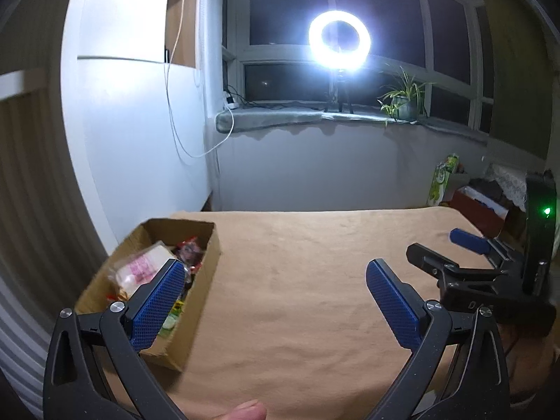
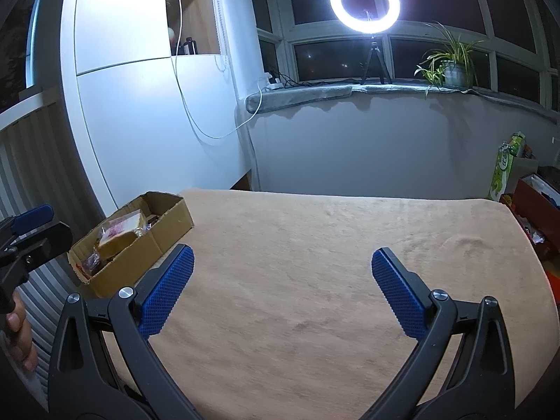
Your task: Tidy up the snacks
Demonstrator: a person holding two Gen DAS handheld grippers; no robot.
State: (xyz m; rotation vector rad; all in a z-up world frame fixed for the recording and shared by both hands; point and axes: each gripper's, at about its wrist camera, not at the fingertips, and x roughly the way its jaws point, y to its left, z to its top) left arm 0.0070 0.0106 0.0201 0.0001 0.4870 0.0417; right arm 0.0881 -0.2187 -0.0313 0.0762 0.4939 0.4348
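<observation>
A brown cardboard box [image 1: 206,266] stands at the left of a tan-covered table [image 1: 297,280]. Several snack packets [image 1: 140,267] lie inside it, one pink and white. My left gripper [image 1: 274,269] is open and empty, its left finger over the box's near end. The box [image 2: 168,231] with the snacks [image 2: 117,232] also shows in the right wrist view at the left. My right gripper [image 2: 281,257] is open and empty above the bare cloth of the table [image 2: 332,262]. It also shows at the right of the left wrist view [image 1: 437,245].
A white cabinet [image 2: 140,105] stands behind the box. A lit ring light [image 2: 364,1] on a tripod and a potted plant [image 2: 451,66] stand on the window sill. A green packet [image 2: 507,164] and a red box [image 2: 532,206] with clutter lie off the table's right.
</observation>
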